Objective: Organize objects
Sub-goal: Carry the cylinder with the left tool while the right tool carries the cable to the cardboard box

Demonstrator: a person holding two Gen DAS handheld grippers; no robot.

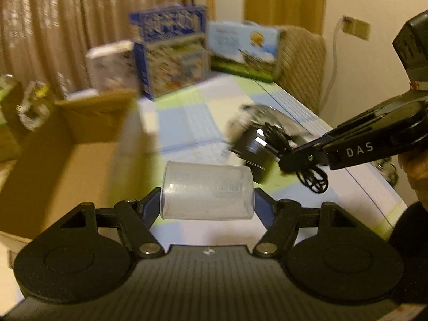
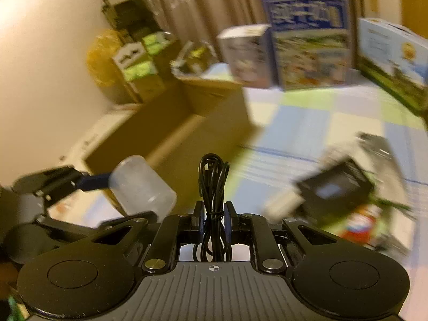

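The left gripper's (image 1: pixel 207 195) jaws are clamped across a clear plastic cup (image 1: pixel 207 191), which lies sideways between the two blue-padded fingers, one pad against each end, lifted clear of the surface. From the right wrist view the same cup (image 2: pixel 143 187) shows at the lower left, held out on the left gripper's blue finger.

The right gripper's (image 2: pixel 212 215) jaws are pinched tight on a bundled black cable (image 2: pixel 214 187), its loops standing upright above the pads and more loops hanging below them. In the left wrist view that gripper (image 1: pixel 297 160) reaches in from the right with the cable (image 1: pixel 315 179) dangling under its tips, and part of a hand (image 1: pixel 412 165) holding it shows at the right edge.

Just beyond the cable sits a blurred black box (image 1: pixel 250 147) on the surface (image 1: pixel 187 117), which is covered by a cloth checked in pale blue, green and white. To the left an open cardboard box (image 1: pixel 69 144) stands with its flaps up. At the far edge of the surface stand three printed cartons: a small pale one (image 1: pixel 112 64), a tall blue one (image 1: pixel 171 50) and a wide one with a sky picture (image 1: pixel 243 50). A curtain (image 1: pixel 67 13) hangs behind them, and a padded chair back (image 1: pixel 302 64) stands at the far right.
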